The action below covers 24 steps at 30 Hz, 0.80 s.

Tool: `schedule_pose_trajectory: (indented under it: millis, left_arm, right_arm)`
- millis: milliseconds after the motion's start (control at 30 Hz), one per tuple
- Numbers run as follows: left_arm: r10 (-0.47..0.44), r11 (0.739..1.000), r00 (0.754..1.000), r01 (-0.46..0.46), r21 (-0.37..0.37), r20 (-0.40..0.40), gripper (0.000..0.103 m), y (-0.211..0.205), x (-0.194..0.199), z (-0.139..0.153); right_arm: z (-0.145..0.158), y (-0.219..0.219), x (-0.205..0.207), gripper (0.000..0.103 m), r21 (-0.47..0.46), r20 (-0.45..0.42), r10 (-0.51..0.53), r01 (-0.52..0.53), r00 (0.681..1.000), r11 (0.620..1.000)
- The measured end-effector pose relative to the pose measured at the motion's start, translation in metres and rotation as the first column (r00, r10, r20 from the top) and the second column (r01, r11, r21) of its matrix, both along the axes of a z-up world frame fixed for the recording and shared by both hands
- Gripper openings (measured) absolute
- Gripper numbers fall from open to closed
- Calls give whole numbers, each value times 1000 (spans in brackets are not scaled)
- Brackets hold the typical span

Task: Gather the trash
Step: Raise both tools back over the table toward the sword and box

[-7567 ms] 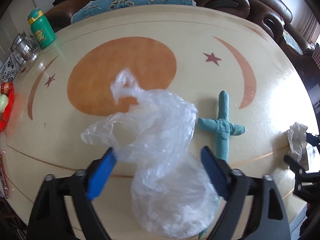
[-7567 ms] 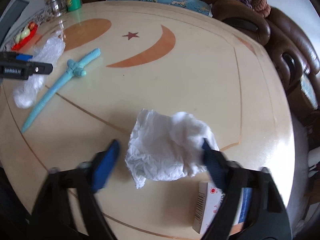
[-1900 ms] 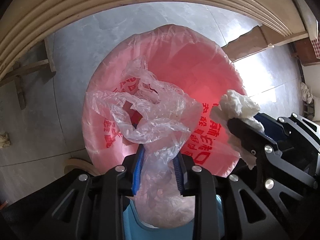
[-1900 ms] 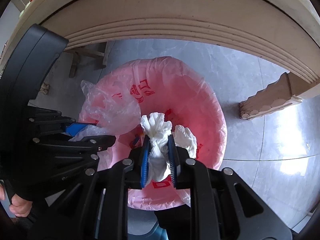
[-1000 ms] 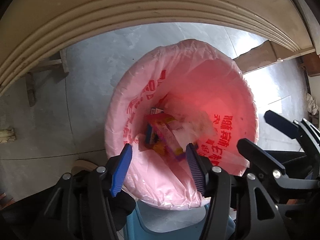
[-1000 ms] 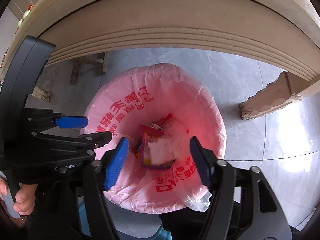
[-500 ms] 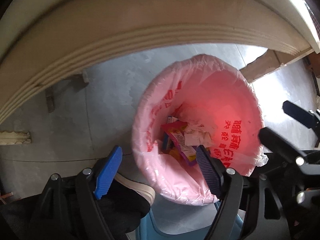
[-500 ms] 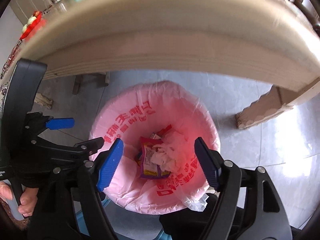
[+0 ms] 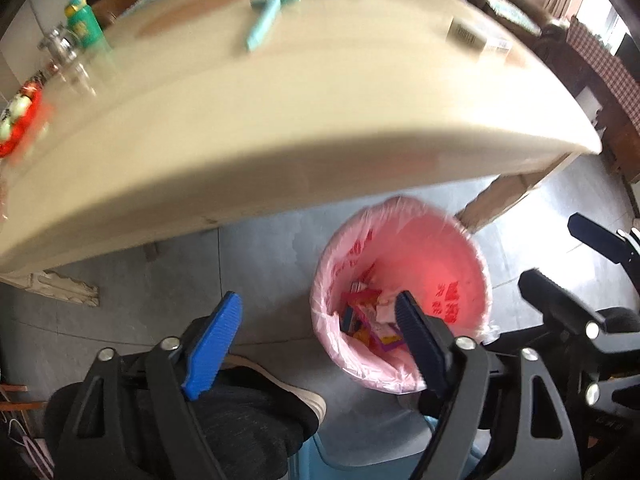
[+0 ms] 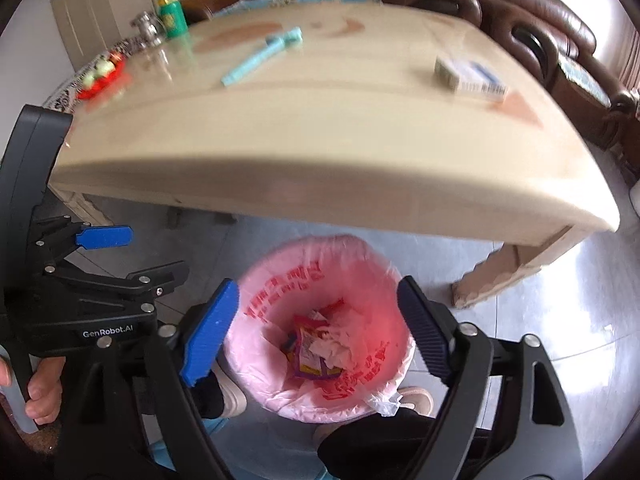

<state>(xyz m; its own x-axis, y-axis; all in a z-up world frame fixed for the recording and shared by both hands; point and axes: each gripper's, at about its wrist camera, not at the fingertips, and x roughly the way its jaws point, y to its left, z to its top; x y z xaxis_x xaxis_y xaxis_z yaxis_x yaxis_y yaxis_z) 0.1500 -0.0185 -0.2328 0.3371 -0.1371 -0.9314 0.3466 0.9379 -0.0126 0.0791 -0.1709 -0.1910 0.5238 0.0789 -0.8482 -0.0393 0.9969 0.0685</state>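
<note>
A bin lined with a pink bag [image 10: 360, 248] stands on the floor under the table's edge. Crumpled white tissue and colourful wrappers [image 10: 320, 344] lie inside it, also seen in the left wrist view as trash [image 9: 372, 320]. My right gripper [image 10: 317, 286] hangs above the bin with its jaws opening and nothing between them. My left gripper [image 9: 317, 300] is to the left of the bin [image 9: 420, 248], its jaws also opening and empty. Each gripper shows in the other's view: the left gripper [image 10: 156, 252], the right gripper [image 9: 549, 248].
The cream table [image 10: 320, 160] overhangs the bin. On it lie a teal toy sword [image 10: 260, 56], a white box with a barcode [image 10: 468, 76], a green bottle [image 10: 172, 14] and a red tray [image 10: 100, 76]. A brown sofa [image 10: 520, 12] stands behind. A person's shoes [image 10: 230, 392] are beside the bin.
Both grippers let go of the plastic bag and the tissue over the bin. They have since risen and tilted up, so the tabletop has come into view, and their jaws have spread wider.
</note>
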Motion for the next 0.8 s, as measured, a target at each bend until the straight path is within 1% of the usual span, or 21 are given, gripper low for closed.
schedule_pose_trajectory:
  millis: [133,200,267,367,467,600,700,800]
  left_arm:
    - [6,999,997,-3,-40,77,85,7,-7,45]
    - [18,998,994,-12,-55,109,90,12,-8,67]
    - [27,997,990,-18,-70,139,91,17,-9,86]
    - [42,996,983,-28,-80,176,92,21,-10,107]
    - [40,997,973,-23,-79,225,92,21,-10,129]
    - [35,997,963,-15,-74,267,93,23,-3,154]
    - [8,996,963,15,-86,269,93,19,11,168]
    - [0,999,956,15,-49,295,94,13,23,174]
  right_arm:
    - [35,6,-10,86,-18,69,19,-18,997,1000]
    - [52,7,-15,88,-28,103,23,-21,994,999]
    - [69,5,-20,90,-17,137,23,-21,990,1000]
    - [90,0,-26,92,5,172,14,-15,985,1000]
    - [110,-7,-31,94,7,206,8,-10,979,1000]
    - [132,-17,-33,96,-38,252,9,1,968,999]
    - [144,-25,-28,96,-69,263,29,-11,964,998]
    - [153,-35,-20,96,-102,268,44,-17,962,995]
